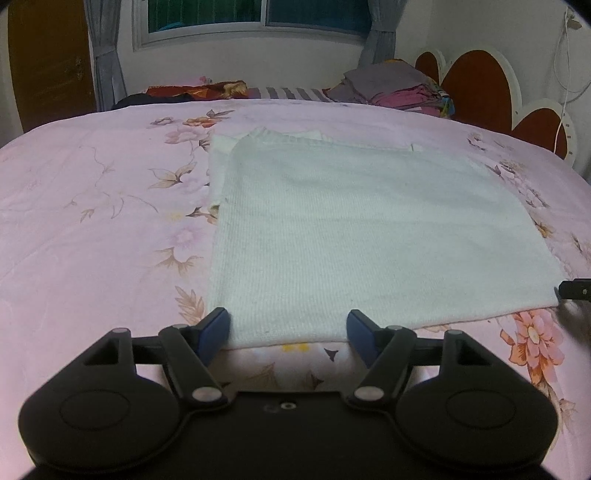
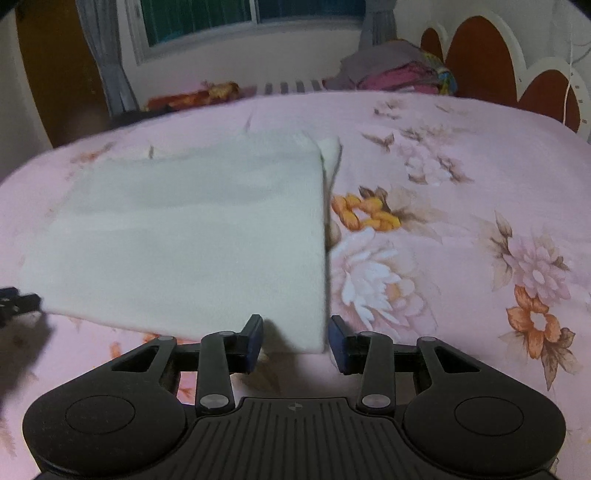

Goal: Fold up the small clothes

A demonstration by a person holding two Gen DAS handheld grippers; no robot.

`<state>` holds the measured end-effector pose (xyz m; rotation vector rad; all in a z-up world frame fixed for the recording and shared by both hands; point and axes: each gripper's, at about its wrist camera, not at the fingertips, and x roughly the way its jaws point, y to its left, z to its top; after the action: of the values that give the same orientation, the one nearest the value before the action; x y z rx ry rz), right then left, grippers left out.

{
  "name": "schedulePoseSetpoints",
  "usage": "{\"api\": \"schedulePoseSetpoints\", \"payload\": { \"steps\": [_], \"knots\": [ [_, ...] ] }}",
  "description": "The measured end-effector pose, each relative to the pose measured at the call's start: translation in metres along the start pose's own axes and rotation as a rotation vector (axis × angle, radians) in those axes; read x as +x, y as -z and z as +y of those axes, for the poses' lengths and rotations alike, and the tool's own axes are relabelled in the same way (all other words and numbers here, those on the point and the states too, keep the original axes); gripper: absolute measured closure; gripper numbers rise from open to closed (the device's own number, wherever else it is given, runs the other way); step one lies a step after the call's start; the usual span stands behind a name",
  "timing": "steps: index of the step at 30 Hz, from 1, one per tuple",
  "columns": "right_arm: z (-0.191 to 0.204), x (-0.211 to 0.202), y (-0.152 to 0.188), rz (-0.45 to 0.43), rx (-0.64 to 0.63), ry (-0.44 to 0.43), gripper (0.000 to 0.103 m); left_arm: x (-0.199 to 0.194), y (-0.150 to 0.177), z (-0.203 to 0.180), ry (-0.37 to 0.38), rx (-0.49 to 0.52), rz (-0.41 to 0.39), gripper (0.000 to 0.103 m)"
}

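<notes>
- A bedroom: a bed (image 1: 92,192) under a pink floral cover fills both views, with a window (image 1: 255,18) and grey curtains behind it, a brown scalloped headboard (image 1: 480,81) to the right, and a stack of folded clothes (image 1: 399,92) at the far edge.
- The white garment (image 1: 369,229) lies flat on the cover, folded into a roughly square panel of fine ribbed knit.
- Its near hem is straight; along the far edge and far left a lower layer peeks out from under the top one, with what may be a ribbed collar there, though the view is too soft to be sure.
- In the right wrist view the same garment (image 2: 192,240) shows a clean, straight right edge with a small flap of fabric jutting out at the far corner.
- The left tool (image 1: 288,328) has its blue-padded fingers spread wide at the near hem, toward the garment's left corner, gripping nothing.
- The right tool (image 2: 295,336) is likewise parted, its fingers straddling the near right corner of the garment without pinching it.
</notes>
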<state>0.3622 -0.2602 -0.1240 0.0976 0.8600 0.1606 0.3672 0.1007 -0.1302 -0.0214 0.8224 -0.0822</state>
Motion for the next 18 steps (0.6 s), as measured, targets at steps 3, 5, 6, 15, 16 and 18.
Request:
{"api": "schedulePoseSetpoints", "payload": {
  "steps": [3,5,6,15,16,18],
  "knots": [
    [0.000,-0.005,-0.001,-0.002,-0.004,-0.008,0.063,-0.001,0.000,-0.001,-0.005,0.007,0.003,0.033],
    [0.000,-0.007,-0.001,-0.006,-0.006,-0.002,0.063,-0.001,0.000,-0.002,-0.008,0.014,0.005,0.033],
    [-0.001,-0.007,-0.001,-0.005,-0.003,-0.001,0.063,-0.001,0.000,-0.002,-0.008,0.015,0.006,0.033],
    [-0.009,0.012,-0.003,0.056,-0.002,0.017,0.063,-0.003,0.000,-0.002,-0.012,0.019,0.018,0.032],
    [-0.009,0.008,-0.003,0.038,0.004,0.018,0.063,-0.007,0.000,0.000,-0.016,0.006,0.015,0.031],
    [-0.010,-0.007,-0.003,-0.013,0.021,-0.009,0.063,-0.020,0.004,0.006,-0.035,-0.035,-0.009,0.027]
  ]
}}
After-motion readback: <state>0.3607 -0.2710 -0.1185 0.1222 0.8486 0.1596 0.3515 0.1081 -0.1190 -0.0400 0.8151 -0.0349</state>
